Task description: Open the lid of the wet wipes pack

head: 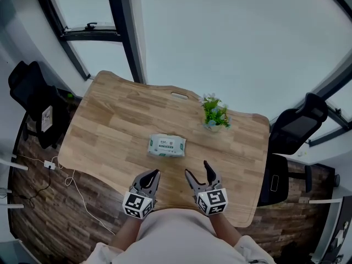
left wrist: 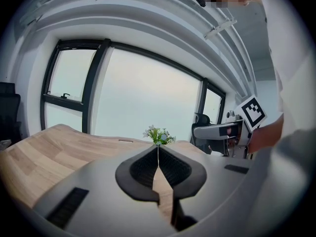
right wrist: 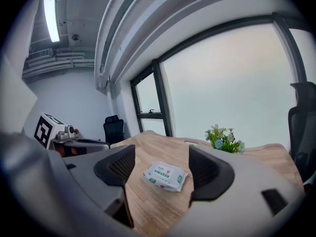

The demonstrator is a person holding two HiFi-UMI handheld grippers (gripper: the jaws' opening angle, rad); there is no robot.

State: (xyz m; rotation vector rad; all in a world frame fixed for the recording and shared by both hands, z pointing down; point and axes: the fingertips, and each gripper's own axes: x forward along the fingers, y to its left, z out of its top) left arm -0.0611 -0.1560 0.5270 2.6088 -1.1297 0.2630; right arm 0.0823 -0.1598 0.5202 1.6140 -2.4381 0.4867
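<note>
- Your left gripper [head: 154,175] has its jaws clenched: in the left gripper view [left wrist: 158,153] the two dark pads meet along a thin seam, and nothing is caught between them.
- Your right gripper [head: 197,169] has its jaws released: in the right gripper view [right wrist: 162,157] they stand wide apart with only bare desk and the pack showing in the gap.
- The wet wipes pack [head: 166,146] lies flat on the desk [head: 104,120], printed top up, ahead of both pairs of jaws and apart from them.
- Seen along the right jaws, the pack [right wrist: 166,176] sits framed between the two jaws, a little beyond their tips, touching neither.
- From above, the pack is ahead of the left jaws and slightly to their right, and ahead of the right jaws and to their left.
- The lid is too small to make out; the pack's top looks flat.
- A small potted plant [head: 214,114] with pale flowers stands farther ahead, beyond the pack and to the right of the right jaws; along the left jaws it [left wrist: 158,135] shows just above the closed tips.
- Both grippers hover over the near edge of the desk, side by side, with each marker cube [head: 137,204] towards your body.
- One black chair [head: 294,128] stands off the desk's right end.
</note>
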